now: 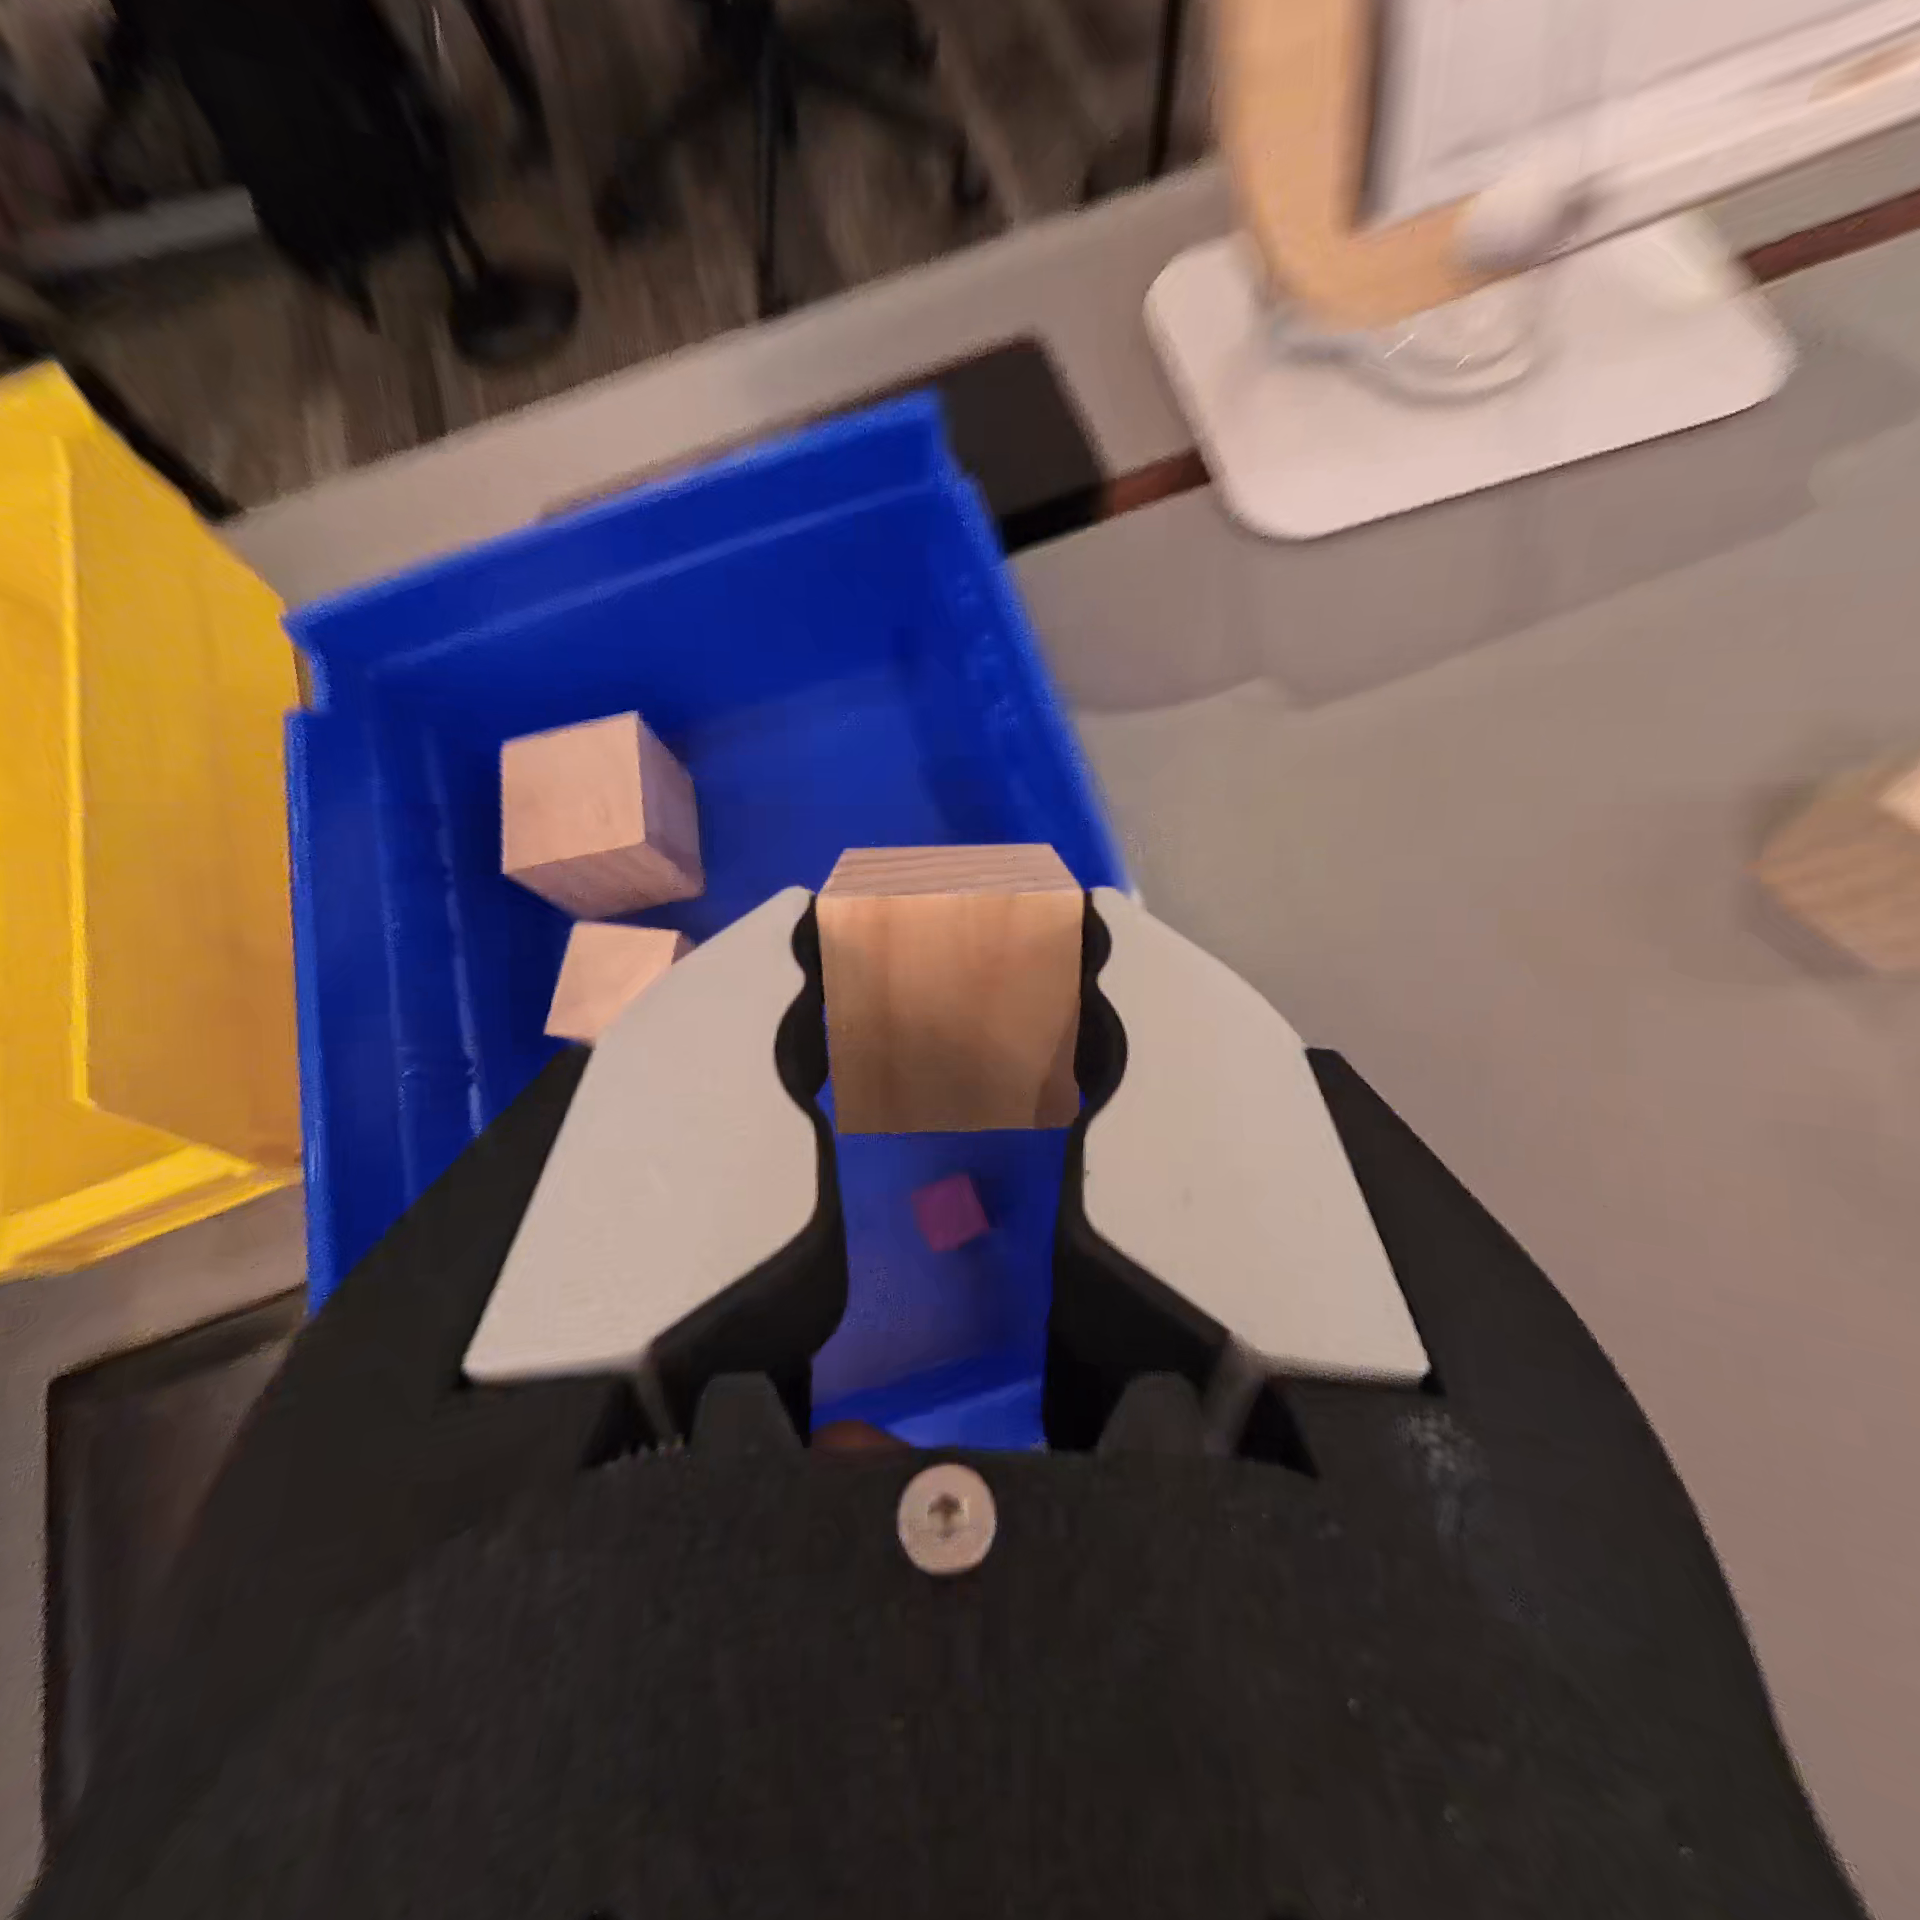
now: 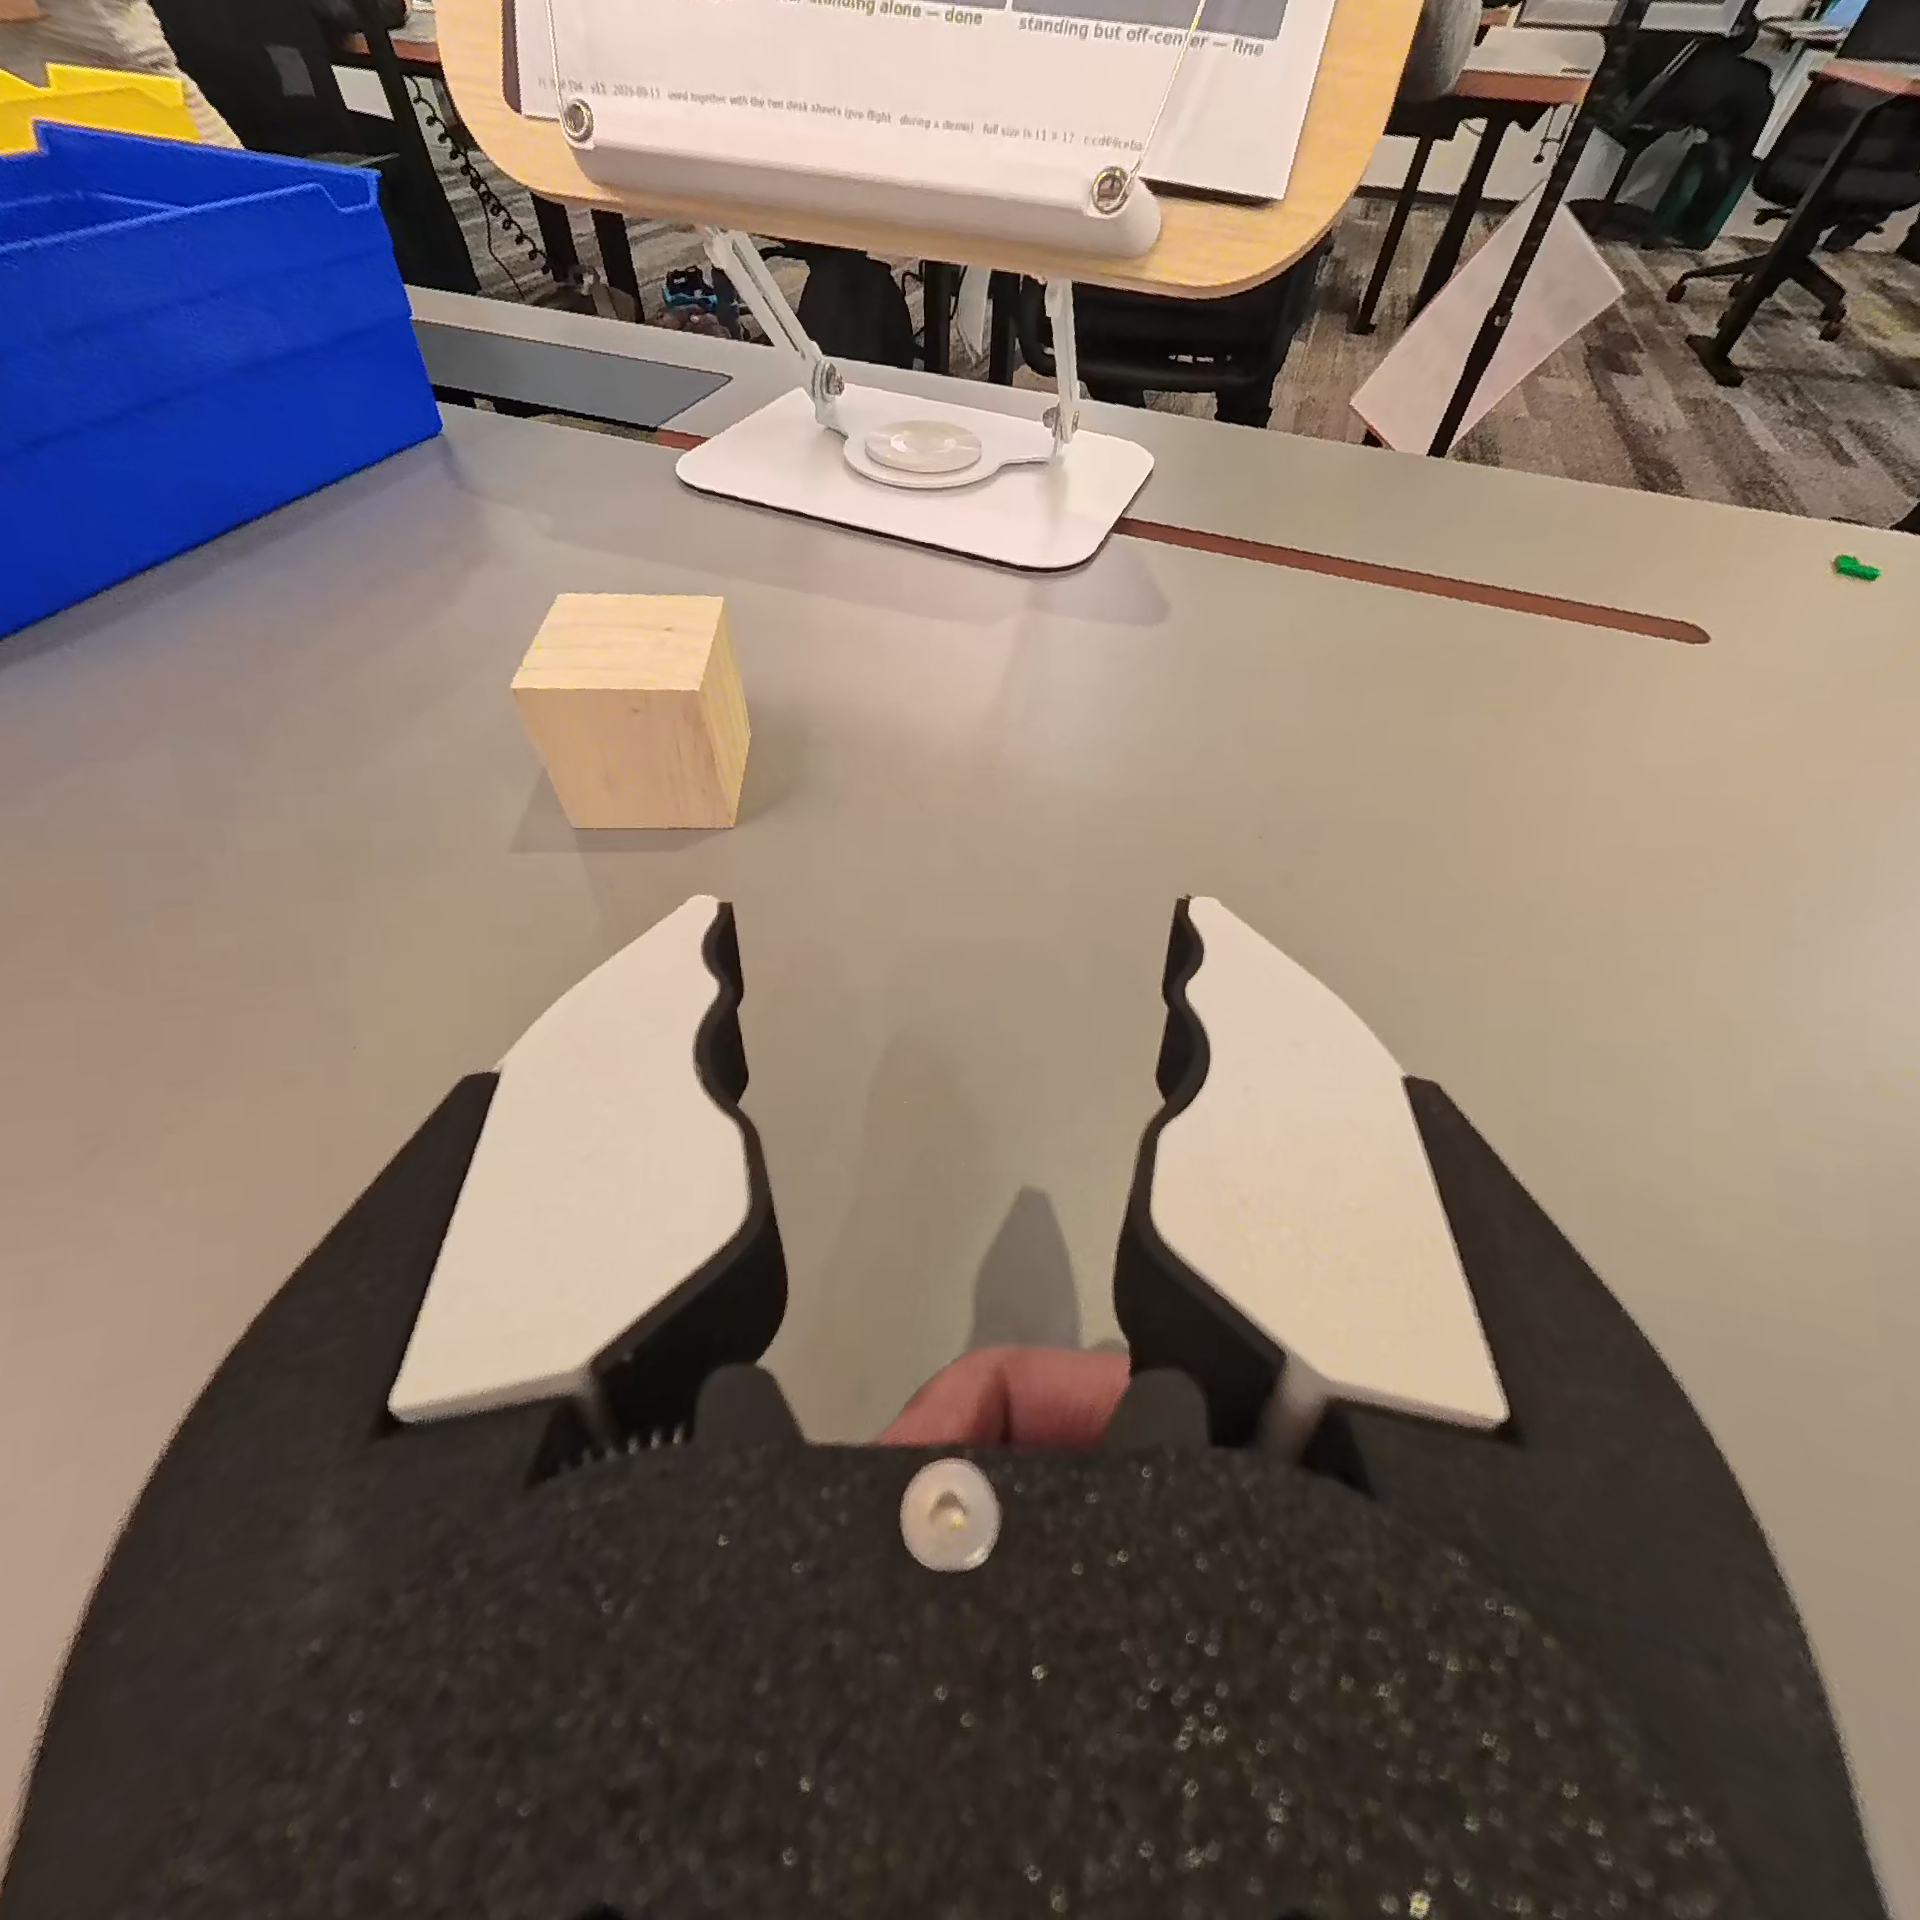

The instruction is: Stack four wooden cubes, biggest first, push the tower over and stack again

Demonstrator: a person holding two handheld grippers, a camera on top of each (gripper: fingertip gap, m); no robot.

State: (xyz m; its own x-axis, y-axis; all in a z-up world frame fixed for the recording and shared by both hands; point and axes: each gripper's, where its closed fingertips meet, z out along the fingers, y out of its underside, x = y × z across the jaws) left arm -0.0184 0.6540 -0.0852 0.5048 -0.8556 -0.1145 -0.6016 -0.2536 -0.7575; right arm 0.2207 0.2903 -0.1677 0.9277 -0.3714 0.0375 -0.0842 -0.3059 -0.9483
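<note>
A: Above the blue bin (image 1: pixel 665 665) — item one: left gripper (image 1: pixel 951 1003) clamped on a wooden cube (image 1: pixel 951 1023), held by two opposite flat faces.

B: Remaining stock?

A: Two cubes (image 1: pixel 592 805) in the bin; the large cube (image 2: pixel 634 717) stands on the counter (image 2: pixel 1351 790). Right gripper (image 2: pixel 951 997) spread wide, empty.

B: Handling?

A: Likely light, rigid, smooth — grip mid-face, squarely.

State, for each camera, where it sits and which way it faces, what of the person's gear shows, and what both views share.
Left wrist view: rides the left tongs, looking down into the blue bin; they clamp a wooden cube.
Right wrist view: rides the open right tongs, facing across the grey table.
Shared: blue bin, large cube, white stand.
</note>
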